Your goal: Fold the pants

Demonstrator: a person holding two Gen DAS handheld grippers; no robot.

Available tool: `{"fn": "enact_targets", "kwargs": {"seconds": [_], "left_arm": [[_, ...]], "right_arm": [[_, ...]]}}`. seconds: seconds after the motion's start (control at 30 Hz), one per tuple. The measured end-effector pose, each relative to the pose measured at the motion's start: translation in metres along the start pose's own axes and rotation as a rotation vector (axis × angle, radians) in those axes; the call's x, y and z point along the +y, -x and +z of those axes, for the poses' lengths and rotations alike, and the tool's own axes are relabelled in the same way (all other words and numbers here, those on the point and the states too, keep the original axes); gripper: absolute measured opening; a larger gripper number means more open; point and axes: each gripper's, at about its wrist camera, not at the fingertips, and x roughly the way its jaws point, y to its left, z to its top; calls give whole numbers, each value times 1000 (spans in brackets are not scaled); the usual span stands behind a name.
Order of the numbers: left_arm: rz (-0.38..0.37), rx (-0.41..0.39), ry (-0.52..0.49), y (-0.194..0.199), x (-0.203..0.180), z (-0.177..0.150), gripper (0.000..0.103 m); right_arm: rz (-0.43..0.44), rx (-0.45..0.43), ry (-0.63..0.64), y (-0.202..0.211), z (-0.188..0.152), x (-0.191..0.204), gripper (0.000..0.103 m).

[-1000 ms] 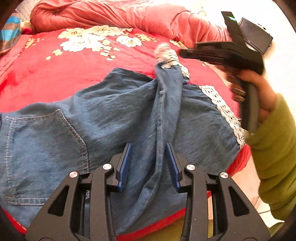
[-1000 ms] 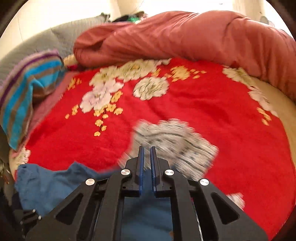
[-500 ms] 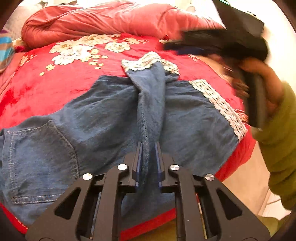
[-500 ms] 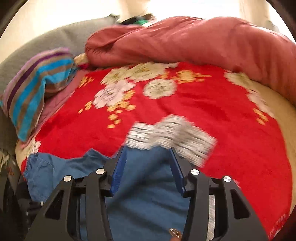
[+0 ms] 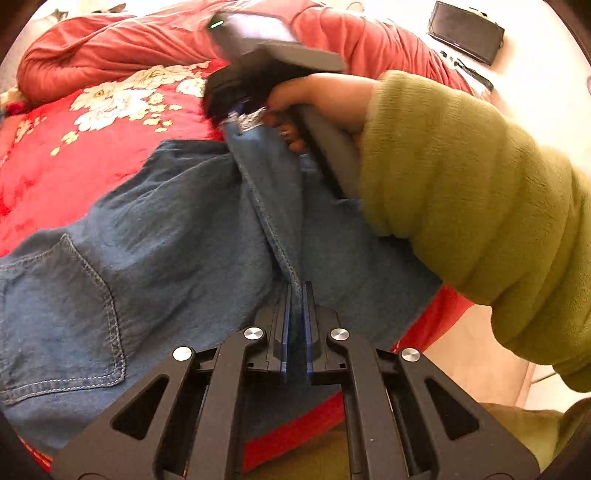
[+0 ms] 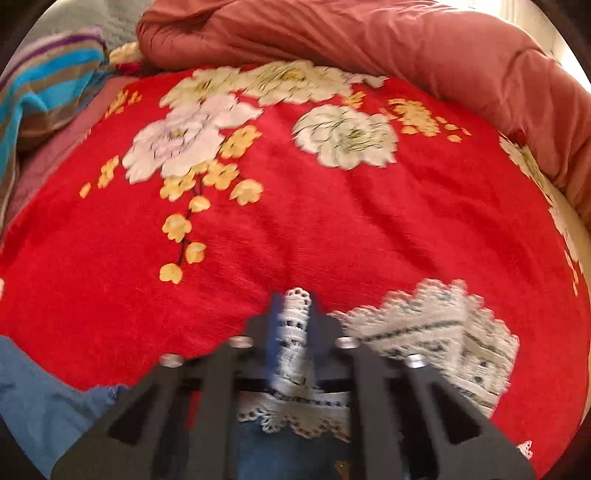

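Blue denim pants (image 5: 155, 240) with a white lace hem (image 6: 436, 325) lie spread on a red floral blanket (image 5: 55, 166); a back pocket (image 5: 62, 314) shows at the left. My left gripper (image 5: 295, 295) is shut on a raised fold of the denim at the near edge. My right gripper (image 6: 293, 306) is shut on the lace hem of the upper leg; in the left wrist view it (image 5: 236, 110) pinches the far end of that same fold. The green-sleeved arm (image 5: 472, 192) hides the right part of the pants.
A rumpled salmon quilt (image 6: 369, 40) lies along the far side of the bed. A striped cloth (image 6: 48, 81) sits at the far left. A dark flat device (image 5: 465, 31) lies on the pale surface beyond the bed. The bed edge (image 5: 436, 314) is at my near right.
My left gripper closed fully on the denim fold. My right gripper went from open over the leg to shut on the lace hem, and the right arm swung left across the pants.
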Motion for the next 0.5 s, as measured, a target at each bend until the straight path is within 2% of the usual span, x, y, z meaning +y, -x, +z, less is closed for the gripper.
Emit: {"fn": "enact_targets", "kwargs": {"seconds": [0.27, 0.37, 0.5], "left_arm": [[35, -26, 26, 9, 6, -2, 1], [57, -36, 30, 13, 8, -2, 1], [58, -56, 27, 25, 10, -4, 1]], "right_arm": [[82, -123, -133, 89, -30, -57, 8], [75, -183, -167, 135, -53, -80, 8], [86, -215, -213, 184, -90, -105, 8]]}}
